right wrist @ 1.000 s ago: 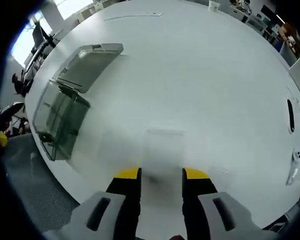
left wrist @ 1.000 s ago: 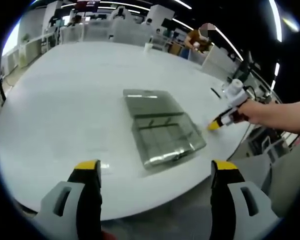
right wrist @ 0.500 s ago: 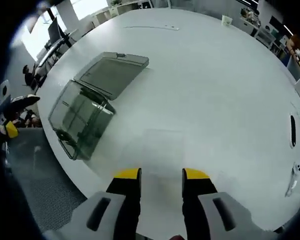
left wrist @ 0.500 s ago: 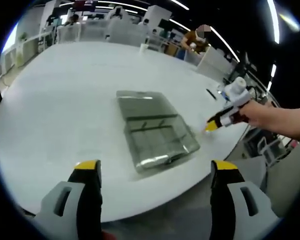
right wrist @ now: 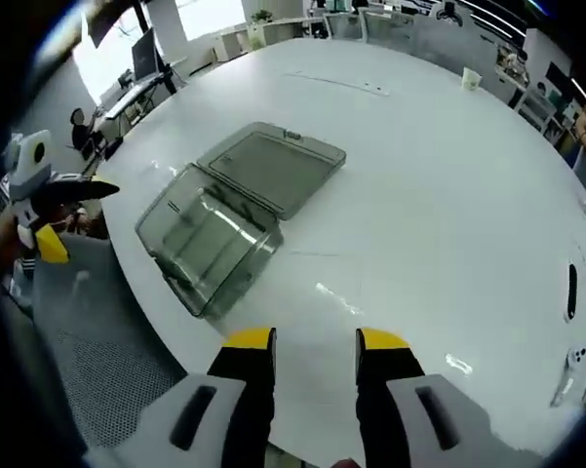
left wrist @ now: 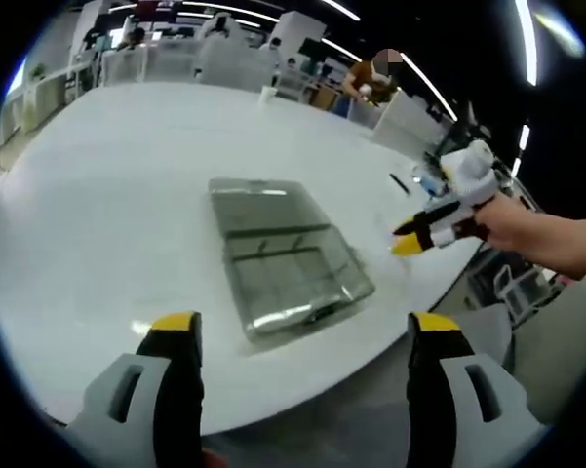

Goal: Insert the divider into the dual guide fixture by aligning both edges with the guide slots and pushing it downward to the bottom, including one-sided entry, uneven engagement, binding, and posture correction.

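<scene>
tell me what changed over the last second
The right gripper has lifted off the table beside the clear box. A faint clear divider seems to ride up between its jaws. The box kept its place, lid open, and the left gripper stayed open, holding nothing.

Both views look down from opposite sides at the clear box (left wrist: 283, 263) (right wrist: 239, 210).
</scene>
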